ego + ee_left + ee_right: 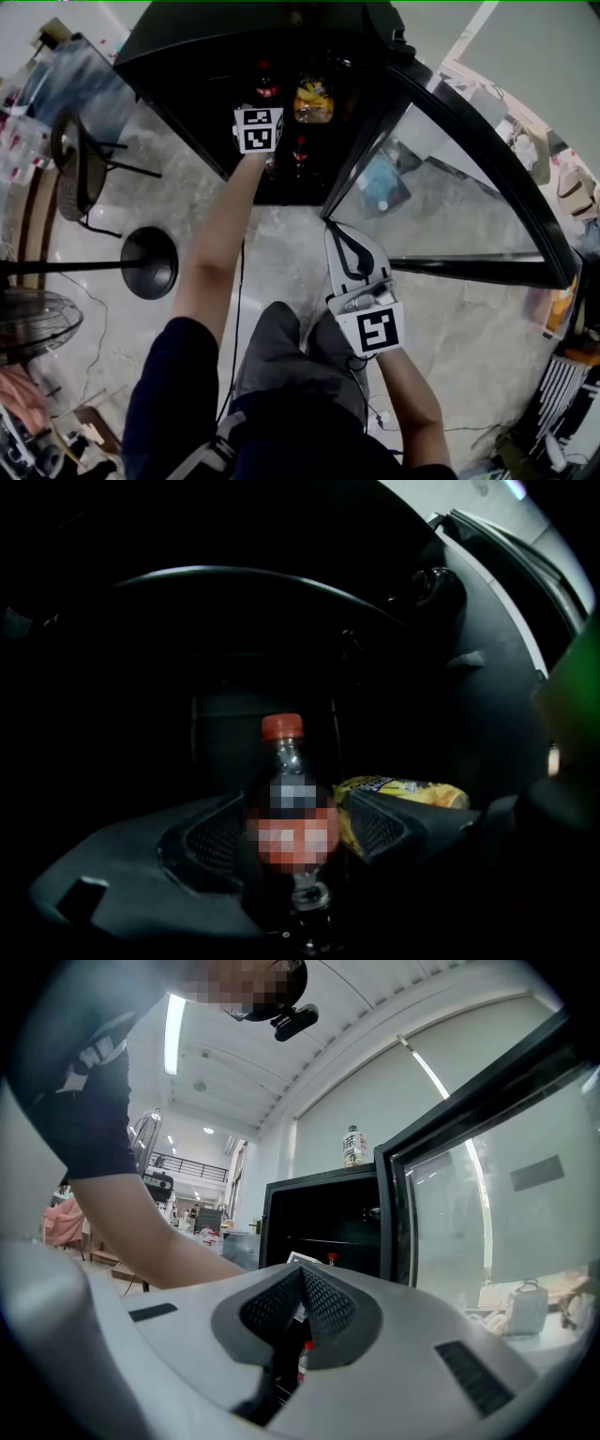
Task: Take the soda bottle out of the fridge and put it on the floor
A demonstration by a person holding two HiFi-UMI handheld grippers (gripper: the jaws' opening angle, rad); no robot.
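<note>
Two left fingers flank upright soda bottle.

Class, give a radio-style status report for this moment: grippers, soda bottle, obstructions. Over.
Left hand-held gripper open, astride soda bottle inside fridge. Right hand-held gripper shut, empty, outside. Yellow snack bag beside bottle; door open.

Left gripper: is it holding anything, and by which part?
Nothing yet. The soda bottle stands between the left gripper's open jaws at label height, with a gap showing beside the right pad.
</note>
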